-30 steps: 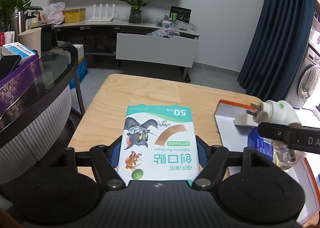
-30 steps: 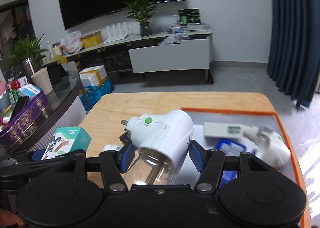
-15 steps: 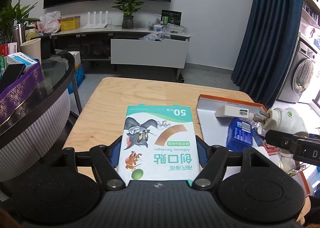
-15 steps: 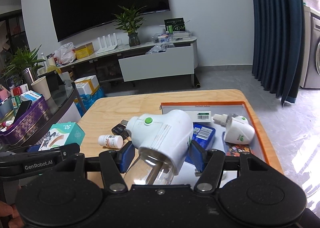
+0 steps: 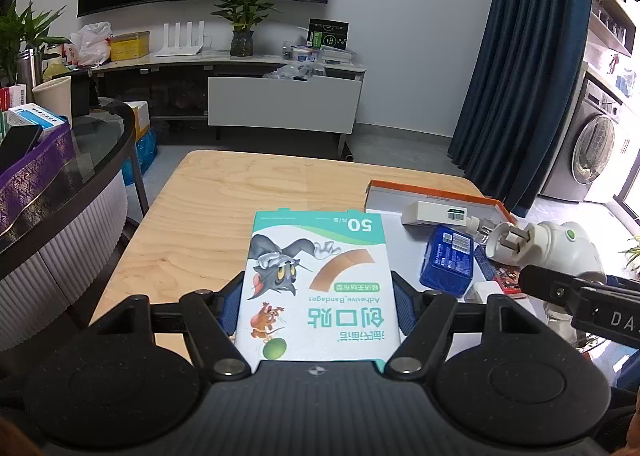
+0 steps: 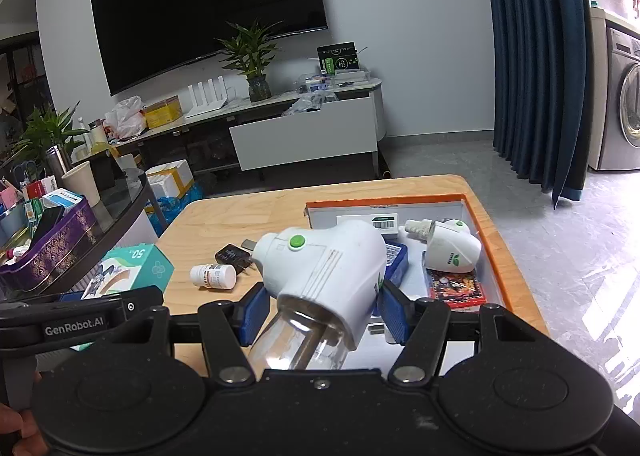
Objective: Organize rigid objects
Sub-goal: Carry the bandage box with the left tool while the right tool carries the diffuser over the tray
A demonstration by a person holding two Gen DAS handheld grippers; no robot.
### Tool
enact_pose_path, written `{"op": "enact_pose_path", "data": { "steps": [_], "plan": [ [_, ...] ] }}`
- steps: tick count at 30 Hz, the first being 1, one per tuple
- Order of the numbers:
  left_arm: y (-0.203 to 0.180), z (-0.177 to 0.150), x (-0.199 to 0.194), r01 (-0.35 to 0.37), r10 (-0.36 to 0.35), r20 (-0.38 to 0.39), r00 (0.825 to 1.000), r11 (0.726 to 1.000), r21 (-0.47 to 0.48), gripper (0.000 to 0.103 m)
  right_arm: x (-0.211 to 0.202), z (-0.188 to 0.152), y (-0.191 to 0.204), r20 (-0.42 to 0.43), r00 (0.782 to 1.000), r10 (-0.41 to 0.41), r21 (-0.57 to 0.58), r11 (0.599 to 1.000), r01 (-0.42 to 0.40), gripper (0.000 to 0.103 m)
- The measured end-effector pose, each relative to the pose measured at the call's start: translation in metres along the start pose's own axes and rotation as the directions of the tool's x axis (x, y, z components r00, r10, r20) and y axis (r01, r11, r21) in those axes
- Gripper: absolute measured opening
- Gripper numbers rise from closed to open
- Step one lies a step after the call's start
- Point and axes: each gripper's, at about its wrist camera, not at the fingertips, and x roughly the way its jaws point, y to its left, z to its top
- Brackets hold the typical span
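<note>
My left gripper is shut on a green and white adhesive bandage box, held above the wooden table. The box also shows in the right wrist view. My right gripper is shut on a white plug-in mosquito repeller with a clear bottle, seen also in the left wrist view. An orange-rimmed white tray holds a second repeller, a white box, a blue box and a red card pack.
A small white pill bottle and a black charger lie on the table left of the tray. A glass side table with a purple basket stands to the left. A TV cabinet is behind.
Both grippers have pulled back and up from the table while keeping their loads. More of the tray and the loose items has come into view.
</note>
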Motion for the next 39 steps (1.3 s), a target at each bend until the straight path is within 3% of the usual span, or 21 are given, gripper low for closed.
{"op": "enact_pose_path", "data": {
  "steps": [39],
  "plan": [
    [-0.054,-0.010,0.012,0.122,-0.119,-0.046,0.992,0.991,0.062,0.071,-0.011,-0.010,-0.040,0.004,0.995,-0.102,0.048,0.994,0.102,0.072]
  ]
}}
